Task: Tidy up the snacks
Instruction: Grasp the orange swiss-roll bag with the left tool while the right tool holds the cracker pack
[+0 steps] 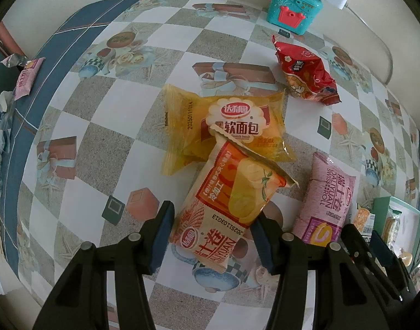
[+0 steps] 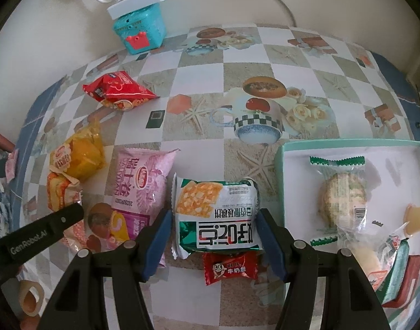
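Desk: a desk (image 2: 199, 63) under a checkered cloth printed with teacups, bread and gift boxes, set against a pale wall.
Tray: a shallow teal-rimmed tray (image 2: 347, 143) with a white floor lies at the right of the right wrist view; inside are a clear-wrapped round biscuit (image 2: 343, 195), a pale yellow jelly cup (image 2: 416, 217) and further packets in the near corner, too cropped to name.
Teal box: a teal box (image 2: 139, 31) stands at the far edge by the wall, with a white power strip (image 2: 139, 0) on top; its contents cannot be seen.
Left claw: the left claw (image 1: 211, 236) points down at the desk, jaws partly closed with both blue pads against the sides of an orange roll packet (image 1: 226, 200), which it grips by its lower half.
Right claw: the right claw (image 2: 214, 236) points down, jaws about half open, pads set against both sides of a green-and-white cracker packet (image 2: 216, 211), gripping it just left of the tray.
Beside the left claw: the orange packet's top end overlaps a yellow bread packet (image 1: 226, 126); a pink Swiss roll packet (image 1: 326, 200) lies to its right.
Beside the right claw: a small red candy (image 2: 230, 268) lies just under the cracker packet.
Further out: a red snack bag (image 1: 306, 71) lies toward the teal box, well apart from the rest.
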A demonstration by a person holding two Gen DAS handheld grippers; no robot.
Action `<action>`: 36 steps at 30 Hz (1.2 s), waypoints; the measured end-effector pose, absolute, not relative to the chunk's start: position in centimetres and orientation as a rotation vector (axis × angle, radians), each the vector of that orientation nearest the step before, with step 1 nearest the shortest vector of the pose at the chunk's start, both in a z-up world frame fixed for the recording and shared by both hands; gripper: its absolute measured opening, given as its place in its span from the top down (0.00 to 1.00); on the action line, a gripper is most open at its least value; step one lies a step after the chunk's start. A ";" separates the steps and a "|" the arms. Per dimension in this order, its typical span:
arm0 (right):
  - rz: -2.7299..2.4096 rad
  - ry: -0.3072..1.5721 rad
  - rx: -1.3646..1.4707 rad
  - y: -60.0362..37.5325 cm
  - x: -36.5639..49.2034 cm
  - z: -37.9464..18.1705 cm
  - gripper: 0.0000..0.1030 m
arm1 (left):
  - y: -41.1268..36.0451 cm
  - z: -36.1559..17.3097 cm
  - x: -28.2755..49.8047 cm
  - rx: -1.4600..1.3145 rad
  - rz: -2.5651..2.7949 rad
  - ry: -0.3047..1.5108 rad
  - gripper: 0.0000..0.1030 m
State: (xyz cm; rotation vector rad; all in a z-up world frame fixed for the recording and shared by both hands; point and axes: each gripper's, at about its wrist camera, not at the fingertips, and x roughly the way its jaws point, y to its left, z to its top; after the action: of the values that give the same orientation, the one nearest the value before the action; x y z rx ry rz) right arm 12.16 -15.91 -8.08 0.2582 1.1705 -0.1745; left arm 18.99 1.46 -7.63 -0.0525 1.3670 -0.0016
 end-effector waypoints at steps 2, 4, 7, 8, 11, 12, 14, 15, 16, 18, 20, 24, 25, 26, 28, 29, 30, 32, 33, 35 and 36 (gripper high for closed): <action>-0.178 1.172 0.244 -15.8 12.1 -8.1 0.35 | 1.4 -7.6 19.0 -0.052 -0.001 1.367 0.45; -0.184 1.173 0.230 -15.6 12.1 -8.1 0.35 | 1.5 -7.6 18.9 -0.050 0.001 1.367 0.45; -0.191 1.175 0.203 -15.3 12.1 -8.2 0.35 | 1.9 -7.5 18.7 -0.050 0.003 1.367 0.45; -0.194 1.175 0.192 -15.2 12.1 -8.2 0.35 | 2.0 -7.5 18.7 -0.050 0.003 1.367 0.45; -0.198 1.177 0.173 -15.0 12.0 -8.3 0.35 | 1.9 -7.6 18.6 -0.048 0.003 1.367 0.45; -0.198 1.177 0.168 -15.0 12.0 -8.3 0.35 | 1.9 -7.6 18.5 -0.046 0.002 1.366 0.45; -0.200 1.176 0.161 -14.9 11.9 -8.3 0.35 | 1.9 -7.6 18.5 -0.045 0.001 1.366 0.46; -0.201 1.176 0.157 -14.9 11.9 -8.3 0.35 | 1.9 -7.6 18.5 -0.044 0.001 1.366 0.46; -0.201 1.176 0.152 -14.8 12.0 -8.4 0.37 | 1.9 -7.6 18.5 -0.045 0.000 1.365 0.50; -0.208 1.175 0.127 -14.6 12.0 -8.4 0.40 | 1.8 -7.6 18.5 -0.046 -0.001 1.364 0.54; -0.209 1.172 0.121 -14.6 11.9 -8.3 0.40 | 1.8 -7.4 18.4 -0.045 0.000 1.360 0.56; -0.200 1.171 0.119 -14.6 11.9 -8.2 0.41 | 2.4 -7.1 18.2 -0.054 0.013 1.357 0.57; -0.198 1.170 0.117 -14.6 11.9 -8.1 0.41 | 2.6 -7.0 18.2 -0.056 0.017 1.356 0.57; -0.195 1.168 0.116 -14.6 11.9 -8.1 0.41 | 2.7 -6.9 18.2 -0.059 0.020 1.356 0.57; -0.193 1.162 0.116 -14.6 11.9 -7.9 0.43 | 3.1 -6.7 18.2 -0.068 0.026 1.351 0.57; -0.192 1.159 0.119 -14.6 11.9 -7.7 0.44 | 3.2 -6.6 18.2 -0.069 0.027 1.349 0.57; -0.191 1.154 0.121 -14.6 11.8 -7.6 0.44 | 3.4 -6.3 18.0 -0.071 0.029 1.345 0.57; -0.187 1.146 0.126 -14.7 11.8 -7.4 0.46 | 3.6 -5.9 17.8 -0.074 0.031 1.338 0.57; -0.189 1.142 0.129 -14.8 11.7 -7.2 0.46 | 3.8 -5.6 17.9 -0.075 0.031 1.337 0.57; -0.190 1.135 0.133 -15.0 11.7 -7.0 0.46 | 4.0 -5.0 17.9 -0.081 0.032 1.330 0.57; -0.189 1.132 0.136 -15.1 11.6 -6.9 0.47 | 4.1 -4.8 17.8 -0.083 0.034 1.326 0.57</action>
State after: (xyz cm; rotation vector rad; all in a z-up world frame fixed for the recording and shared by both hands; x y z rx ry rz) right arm 11.64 -15.05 -6.90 0.1357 1.1320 -0.1886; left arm 17.78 4.11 -4.78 -0.0833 1.3256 0.0342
